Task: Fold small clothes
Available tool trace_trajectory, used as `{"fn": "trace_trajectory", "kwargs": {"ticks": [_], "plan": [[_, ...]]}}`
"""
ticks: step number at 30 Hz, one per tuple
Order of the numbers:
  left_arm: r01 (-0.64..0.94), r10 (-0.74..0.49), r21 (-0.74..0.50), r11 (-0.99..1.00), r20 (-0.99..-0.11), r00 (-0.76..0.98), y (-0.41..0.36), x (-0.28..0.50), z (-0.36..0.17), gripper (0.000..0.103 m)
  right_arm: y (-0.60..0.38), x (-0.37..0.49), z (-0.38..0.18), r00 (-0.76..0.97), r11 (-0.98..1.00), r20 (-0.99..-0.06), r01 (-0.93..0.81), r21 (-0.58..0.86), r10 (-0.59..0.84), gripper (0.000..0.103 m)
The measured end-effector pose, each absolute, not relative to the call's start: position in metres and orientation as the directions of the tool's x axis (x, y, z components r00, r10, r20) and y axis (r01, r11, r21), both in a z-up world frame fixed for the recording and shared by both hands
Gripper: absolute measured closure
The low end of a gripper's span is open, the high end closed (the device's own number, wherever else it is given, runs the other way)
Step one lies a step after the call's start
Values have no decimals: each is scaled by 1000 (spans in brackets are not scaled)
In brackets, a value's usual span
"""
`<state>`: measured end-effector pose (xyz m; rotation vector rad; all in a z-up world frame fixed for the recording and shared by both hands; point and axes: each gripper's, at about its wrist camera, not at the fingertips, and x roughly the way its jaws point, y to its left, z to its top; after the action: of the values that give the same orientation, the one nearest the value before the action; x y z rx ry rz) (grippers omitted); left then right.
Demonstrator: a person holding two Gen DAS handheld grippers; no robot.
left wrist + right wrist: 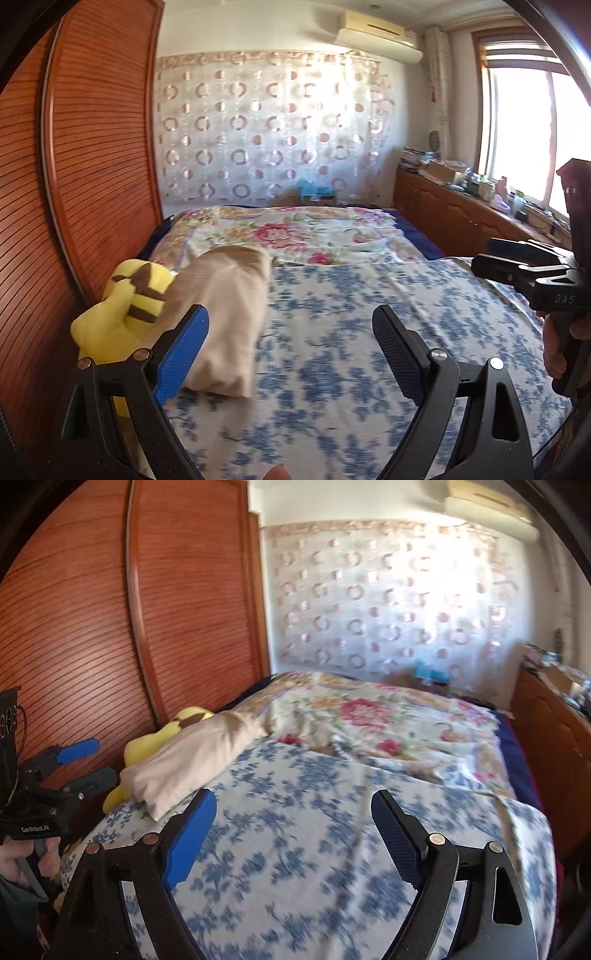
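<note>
Both tools gape empty over the bed.
Left tool (pixel 291 354) and right tool (pixel 293 836) hover above blue-flowered sheet (pixel 351 369); beige pillow (pixel 225 310) lies left.

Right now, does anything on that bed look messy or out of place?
Mostly tidy. The floral quilt at the far end lies rumpled, with creases along its near edge. A yellow plush toy is wedged between the beige pillow and the wooden wardrobe. No small garment shows on the blue-flowered sheet.
</note>
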<state>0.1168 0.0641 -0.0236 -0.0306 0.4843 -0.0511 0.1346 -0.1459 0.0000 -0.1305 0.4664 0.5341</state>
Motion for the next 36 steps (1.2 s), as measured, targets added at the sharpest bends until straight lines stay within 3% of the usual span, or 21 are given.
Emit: {"fn": "trace_trajectory", "kwargs": {"ticks": [14,36], "plan": [[112,-114,-31,993,-428,897,0,98,5,12,-205,47,10,885,950,-356,-311,32,301,16],[101,-109,-41,994,-433,895,-10,93,8,12,-208,43,4,896,957,-345,-291,24,281,16]]}}
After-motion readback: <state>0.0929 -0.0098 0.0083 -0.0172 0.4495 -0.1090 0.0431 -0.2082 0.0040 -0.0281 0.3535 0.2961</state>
